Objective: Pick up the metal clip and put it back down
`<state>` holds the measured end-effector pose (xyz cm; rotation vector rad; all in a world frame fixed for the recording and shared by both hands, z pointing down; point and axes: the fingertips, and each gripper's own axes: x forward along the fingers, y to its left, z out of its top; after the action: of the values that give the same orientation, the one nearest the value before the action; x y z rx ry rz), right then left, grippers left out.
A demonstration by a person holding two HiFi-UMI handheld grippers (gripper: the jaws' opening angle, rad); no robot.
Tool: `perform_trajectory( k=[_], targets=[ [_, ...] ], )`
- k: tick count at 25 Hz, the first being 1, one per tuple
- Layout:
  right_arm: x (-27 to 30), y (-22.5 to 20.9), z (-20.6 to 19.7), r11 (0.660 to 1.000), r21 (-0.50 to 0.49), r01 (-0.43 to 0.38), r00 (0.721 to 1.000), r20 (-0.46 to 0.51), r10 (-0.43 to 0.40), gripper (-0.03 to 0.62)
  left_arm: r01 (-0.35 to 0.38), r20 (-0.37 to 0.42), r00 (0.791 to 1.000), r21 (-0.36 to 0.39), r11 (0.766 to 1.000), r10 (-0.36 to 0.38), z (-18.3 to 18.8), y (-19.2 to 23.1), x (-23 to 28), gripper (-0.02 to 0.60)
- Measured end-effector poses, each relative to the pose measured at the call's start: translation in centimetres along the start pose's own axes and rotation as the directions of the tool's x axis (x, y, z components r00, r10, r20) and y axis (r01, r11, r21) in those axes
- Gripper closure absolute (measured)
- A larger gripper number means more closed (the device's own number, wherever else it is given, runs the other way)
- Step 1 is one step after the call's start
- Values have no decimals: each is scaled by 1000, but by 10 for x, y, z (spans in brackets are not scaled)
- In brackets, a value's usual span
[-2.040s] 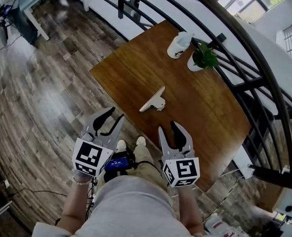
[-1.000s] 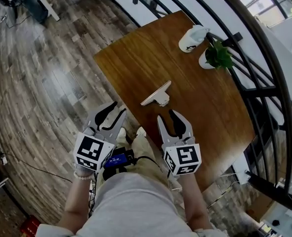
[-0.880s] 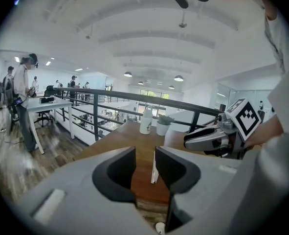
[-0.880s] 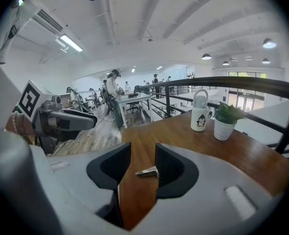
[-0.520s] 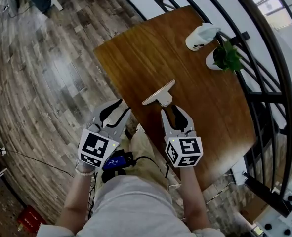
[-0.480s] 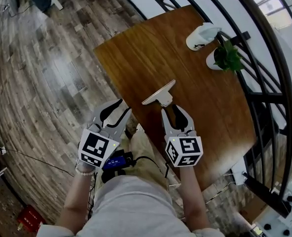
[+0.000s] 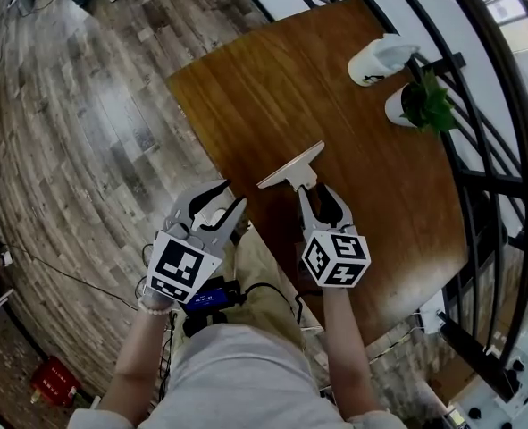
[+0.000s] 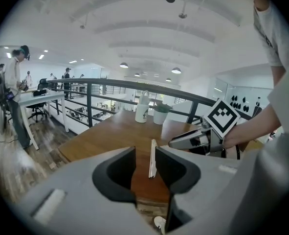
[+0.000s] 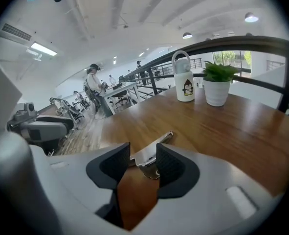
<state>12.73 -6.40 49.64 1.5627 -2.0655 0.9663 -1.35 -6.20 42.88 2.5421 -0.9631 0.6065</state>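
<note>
A metal clip [image 7: 292,166] lies flat on the brown wooden table [image 7: 272,88], near its front edge. My right gripper [image 7: 315,193] is open, its fingertips just short of the clip's near end. In the right gripper view the clip [image 9: 149,156] shows in the gap at the tips of the right gripper [image 9: 143,152], untouched by the pads. My left gripper [image 7: 234,194] is open and empty, hanging off the table's front-left edge. The left gripper view shows the left gripper [image 8: 145,154], with the clip [image 8: 152,158] edge-on farther ahead.
A white bottle [image 7: 377,61] and a potted plant [image 7: 423,105] stand at the table's far right, beside a black railing [image 7: 505,132]. Wood-plank floor [image 7: 76,150] lies to the left. A person's legs are below the table's front edge.
My right gripper has moved forward across the table's front edge, until its tips are at the clip. The left gripper has stayed beside the table edge, open.
</note>
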Motion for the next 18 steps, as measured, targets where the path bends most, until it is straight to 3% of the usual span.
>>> perform_trajectory(
  k=[18],
  targets=[
    [34,-11,-24,979,197,-53,997,-49,64,396,-22,-41,999,-46,999,20,-22,3,18,462]
  ],
)
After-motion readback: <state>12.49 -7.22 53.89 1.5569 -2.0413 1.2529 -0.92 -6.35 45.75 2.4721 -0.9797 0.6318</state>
